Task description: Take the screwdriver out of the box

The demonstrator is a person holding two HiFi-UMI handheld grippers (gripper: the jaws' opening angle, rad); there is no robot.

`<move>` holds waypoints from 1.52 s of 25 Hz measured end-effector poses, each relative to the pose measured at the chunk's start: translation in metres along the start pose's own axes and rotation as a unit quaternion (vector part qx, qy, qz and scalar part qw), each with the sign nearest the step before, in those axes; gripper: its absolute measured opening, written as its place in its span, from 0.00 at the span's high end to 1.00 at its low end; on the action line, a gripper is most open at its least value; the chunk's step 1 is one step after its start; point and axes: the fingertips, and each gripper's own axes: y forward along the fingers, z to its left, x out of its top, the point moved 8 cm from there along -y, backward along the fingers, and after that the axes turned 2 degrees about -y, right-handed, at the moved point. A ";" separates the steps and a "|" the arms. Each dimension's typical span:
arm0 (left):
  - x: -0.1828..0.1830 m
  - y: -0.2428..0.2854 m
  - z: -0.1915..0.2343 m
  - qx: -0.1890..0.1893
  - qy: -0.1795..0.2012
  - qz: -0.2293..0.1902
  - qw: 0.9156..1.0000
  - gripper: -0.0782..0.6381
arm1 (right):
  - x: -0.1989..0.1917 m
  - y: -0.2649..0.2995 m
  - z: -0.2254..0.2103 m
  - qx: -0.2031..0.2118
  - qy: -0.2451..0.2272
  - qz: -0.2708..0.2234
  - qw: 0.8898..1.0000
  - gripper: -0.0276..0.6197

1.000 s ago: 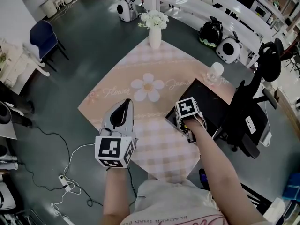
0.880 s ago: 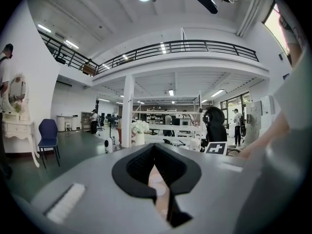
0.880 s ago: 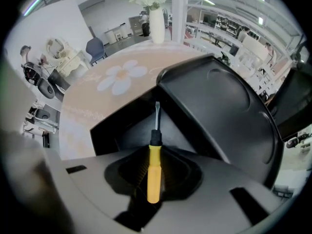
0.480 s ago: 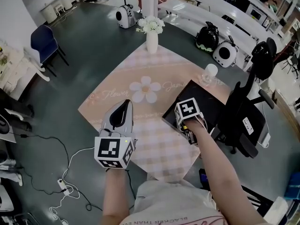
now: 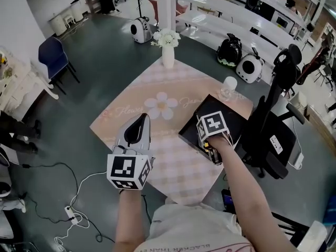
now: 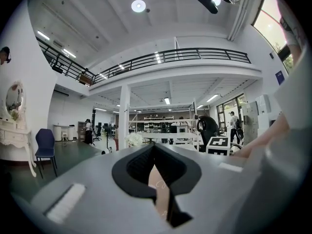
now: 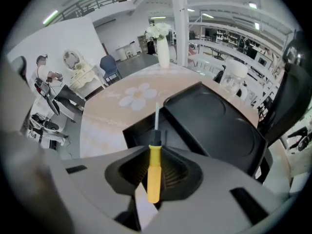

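A black box lies open on the table's right side, its lid folded back. In the right gripper view the box lies below the jaws. My right gripper is shut on a screwdriver's yellow handle. Its metal shaft sticks out past the jaws, above the box's open tray. In the head view only this gripper's marker cube shows over the box, and the jaws are hidden. My left gripper hovers over the tablecloth left of the box, jaws together and holding nothing.
A pink checked tablecloth with a flower print covers the table. A white vase of flowers stands at the far corner and a white cup behind the box. A black office chair crowds the table's right edge. Cables lie on the floor.
Both grippers have risen a little above the table. The right one keeps its hold on the screwdriver over the box. The head view has shifted, showing more of the room beyond.
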 end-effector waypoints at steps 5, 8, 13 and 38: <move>0.011 -0.005 -0.008 0.000 0.009 -0.011 1.000 0.88 | 0.000 -0.022 0.003 0.014 -0.016 -0.033 0.999 0.83; 0.018 -0.005 -0.013 -0.001 0.015 -0.018 1.000 0.88 | 0.002 -0.036 0.005 0.025 -0.033 -0.061 0.997 0.83; 0.028 -0.005 -0.024 -0.007 0.027 -0.027 0.999 0.88 | -0.001 -0.062 0.005 0.049 -0.064 -0.116 0.990 0.83; 0.052 -0.006 -0.065 -0.035 0.045 -0.063 0.996 0.88 | -0.032 -0.213 0.003 0.029 -0.112 -0.366 0.924 0.83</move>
